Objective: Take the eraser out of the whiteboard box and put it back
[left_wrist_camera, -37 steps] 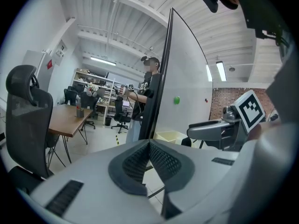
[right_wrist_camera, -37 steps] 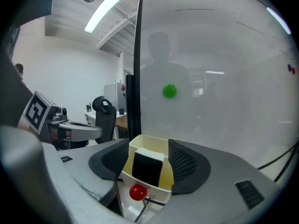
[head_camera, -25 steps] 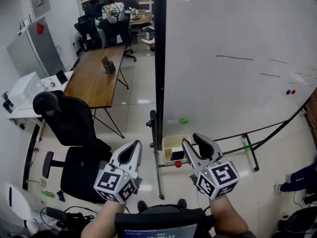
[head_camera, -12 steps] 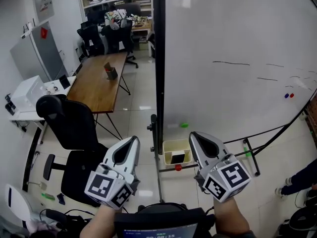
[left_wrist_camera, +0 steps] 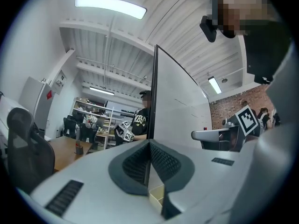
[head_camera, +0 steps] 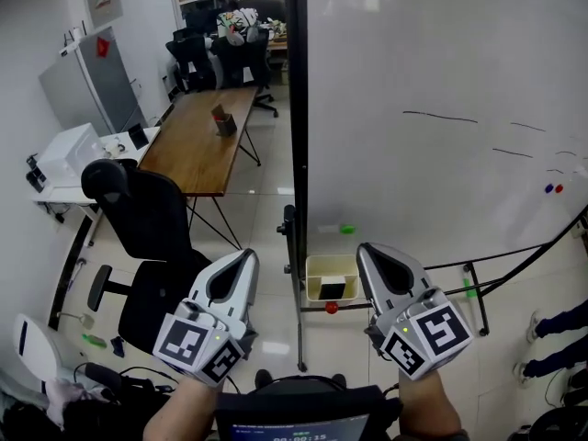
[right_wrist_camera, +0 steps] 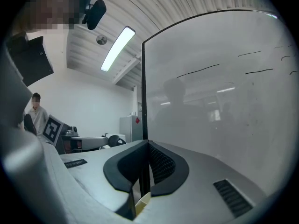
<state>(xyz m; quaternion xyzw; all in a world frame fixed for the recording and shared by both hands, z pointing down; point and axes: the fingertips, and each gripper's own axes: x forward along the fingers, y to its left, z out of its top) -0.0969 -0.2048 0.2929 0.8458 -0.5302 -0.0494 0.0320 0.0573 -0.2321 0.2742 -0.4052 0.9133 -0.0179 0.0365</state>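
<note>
A cream whiteboard box (head_camera: 317, 269) hangs at the foot of the whiteboard (head_camera: 441, 108), and the dark eraser (head_camera: 333, 289) lies inside it. My left gripper (head_camera: 241, 259) is held to the left of the box, shut and empty. To the box's right my right gripper (head_camera: 373, 252) is shut too, with nothing in it. Both point level toward the board's black edge post (head_camera: 296, 136). In the left gripper view the pads (left_wrist_camera: 161, 160) meet at the tip, and the box (left_wrist_camera: 157, 197) shows below them. The right gripper view shows the same closed pads (right_wrist_camera: 161, 162) above the box (right_wrist_camera: 143, 200).
A red knob (head_camera: 331, 307) sits on the stand under the box, and a green marker (head_camera: 346, 229) is on the board. A black office chair (head_camera: 147, 219) and a wooden table (head_camera: 197, 141) stand to the left. A person's legs (head_camera: 556, 324) show at the right edge.
My right gripper's jaws were apart one second ago and are now closed, with nothing between them. Both grippers have risen a little and then held still.
</note>
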